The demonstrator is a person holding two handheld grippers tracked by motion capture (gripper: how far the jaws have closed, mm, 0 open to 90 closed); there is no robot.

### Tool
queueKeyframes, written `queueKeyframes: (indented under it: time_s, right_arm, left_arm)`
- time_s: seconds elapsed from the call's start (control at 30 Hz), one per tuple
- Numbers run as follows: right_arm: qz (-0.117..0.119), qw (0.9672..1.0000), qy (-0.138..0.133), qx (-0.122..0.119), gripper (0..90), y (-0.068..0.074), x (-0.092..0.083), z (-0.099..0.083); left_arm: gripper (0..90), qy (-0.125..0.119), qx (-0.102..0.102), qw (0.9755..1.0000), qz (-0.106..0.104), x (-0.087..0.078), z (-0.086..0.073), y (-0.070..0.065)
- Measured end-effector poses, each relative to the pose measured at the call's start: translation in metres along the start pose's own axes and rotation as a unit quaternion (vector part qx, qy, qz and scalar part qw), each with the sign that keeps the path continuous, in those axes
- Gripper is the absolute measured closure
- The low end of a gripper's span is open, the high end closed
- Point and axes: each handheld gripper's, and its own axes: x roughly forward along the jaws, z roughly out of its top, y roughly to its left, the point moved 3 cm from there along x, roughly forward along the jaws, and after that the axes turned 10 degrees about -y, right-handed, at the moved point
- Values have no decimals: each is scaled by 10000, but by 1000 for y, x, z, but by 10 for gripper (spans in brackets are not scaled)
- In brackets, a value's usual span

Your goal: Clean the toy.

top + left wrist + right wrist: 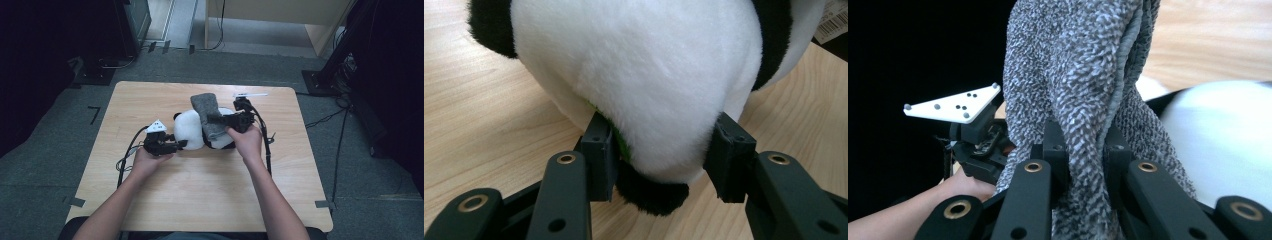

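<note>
**Panda pinned, grey cloth going over it**

On my left, the left gripper (177, 145) has its jaws pressed into the soft black-and-white plush panda (196, 129), which lies on its side in the middle of the pale wooden table (165, 200). In the left gripper view the pads dent the white fur on both sides, just above a black paw, so I am pinching the toy and holding it down.

Further right, the knitted grey woollen cloth (207, 112) drapes across the panda's body. My right gripper (212, 119) has its jaws squeezed tight on a fold of that cloth; the right gripper view shows the knit bunched between them.

I judge I'm midway through dressing or wrapping the toy. Next I should pull the cloth snugly around the body while the left grip keeps the panda from rolling or sliding.
</note>
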Motion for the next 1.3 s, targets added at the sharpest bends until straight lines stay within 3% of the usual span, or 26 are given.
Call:
queueKeyframes:
  time_s: [0.3,0.5,0.57,0.73,1.3]
  right_arm:
    - [174,9988,453,5,793,17,54,-20]
    - [-35,9977,677,-8,792,5,69,-31]
    - [-55,9977,675,26,791,2,67,-31]
    - [-327,9969,664,-256,790,-1,58,-27]
    - [-808,9966,158,-3,791,-41,-13,-11]
  left_arm:
    - [532,15,-40,10000,83,1,1,-1]
    - [565,112,-36,9998,129,2,0,0]
    - [577,136,-27,9998,146,2,0,0]
    - [581,144,-73,9998,153,2,1,0]
    - [579,96,-119,9998,90,2,2,0]
